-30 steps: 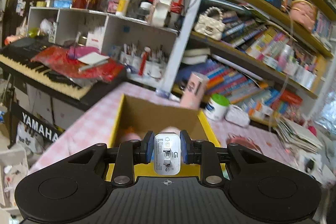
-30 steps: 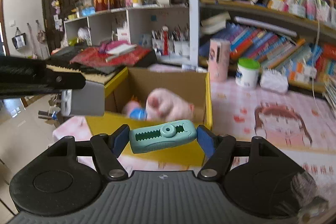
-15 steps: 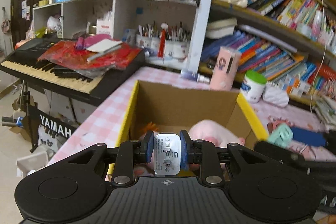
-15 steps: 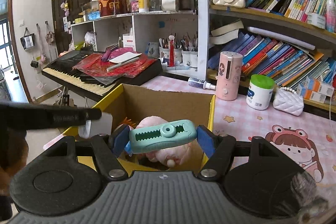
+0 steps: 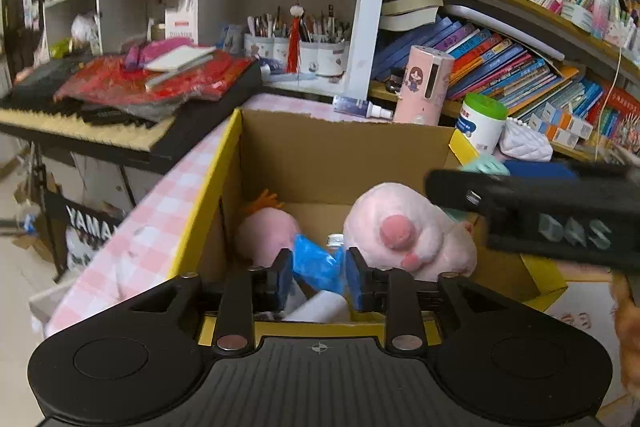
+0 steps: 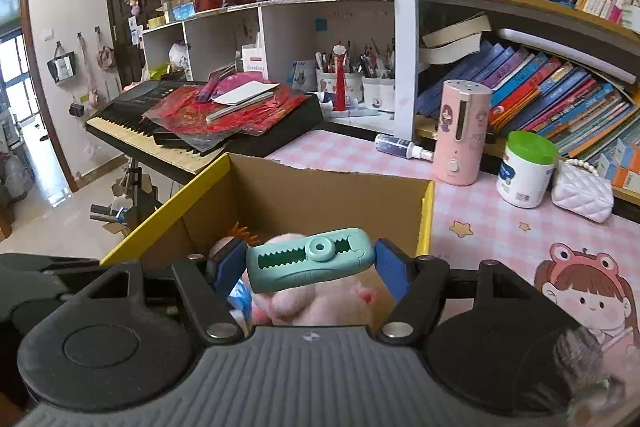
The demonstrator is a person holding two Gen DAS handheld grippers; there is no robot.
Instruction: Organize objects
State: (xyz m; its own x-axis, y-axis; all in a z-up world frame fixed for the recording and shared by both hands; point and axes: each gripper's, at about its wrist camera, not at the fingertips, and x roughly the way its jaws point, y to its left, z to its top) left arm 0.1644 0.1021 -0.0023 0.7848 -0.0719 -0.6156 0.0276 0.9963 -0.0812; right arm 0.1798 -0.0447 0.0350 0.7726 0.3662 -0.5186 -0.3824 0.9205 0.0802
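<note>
An open cardboard box (image 5: 336,151) with yellow rims stands on the pink checked table; it also shows in the right wrist view (image 6: 320,187). Inside lie a pink plush toy (image 5: 404,231), a smaller pink toy (image 5: 264,231), a blue wrapper (image 5: 316,263) and a white charger (image 5: 320,307). My left gripper (image 5: 319,281) is open and empty over the box's near edge, the charger just below it. My right gripper (image 6: 310,267) is shut on a teal clip (image 6: 310,259) above the box, and shows at the right of the left wrist view (image 5: 540,203).
A pink humidifier (image 6: 462,131), a green-lidded tub (image 6: 526,169), a white quilted purse (image 6: 582,191) and a spray bottle (image 6: 404,147) stand behind the box. A keyboard piano (image 6: 168,131) with red wrappers is at the left. Bookshelves (image 6: 560,87) fill the back right.
My left gripper has opened and let go of the white charger, which now lies in the box. Both grippers have moved closer over the box; the right still holds the teal clip.
</note>
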